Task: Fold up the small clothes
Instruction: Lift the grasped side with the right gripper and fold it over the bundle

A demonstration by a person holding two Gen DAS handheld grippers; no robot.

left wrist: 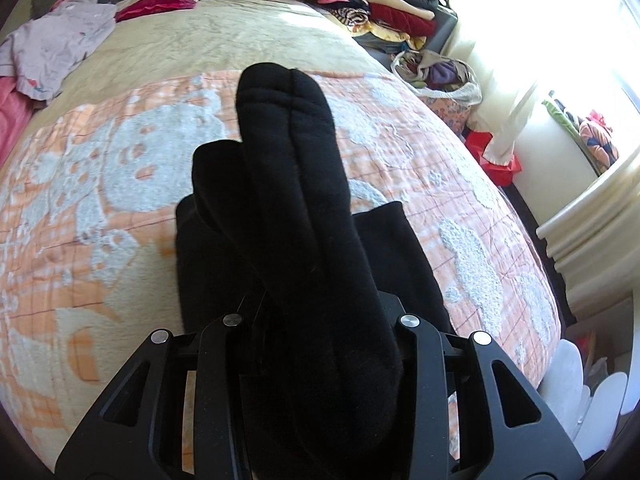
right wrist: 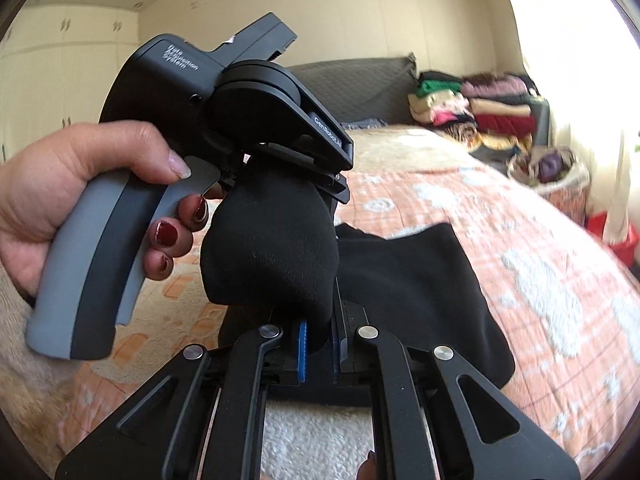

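Note:
A black sock (left wrist: 288, 184) stands up out of my left gripper (left wrist: 320, 344), whose jaws are shut on it; its toe points away over the bed. In the right wrist view my right gripper (right wrist: 319, 354) is shut on the other end of the same black sock (right wrist: 272, 252), which bulges between both grippers. The left gripper's body (right wrist: 224, 92) and the hand holding it fill the upper left there. Another black garment (right wrist: 420, 288) lies flat on the bed below, also seen in the left wrist view (left wrist: 404, 264).
The bed carries an orange and white patterned blanket (left wrist: 100, 200). Stacks of folded clothes (left wrist: 380, 4) sit at the far right corner. A lilac garment (left wrist: 60, 44) lies far left. A bag of clothes (left wrist: 440, 76) and a curtain stand to the right.

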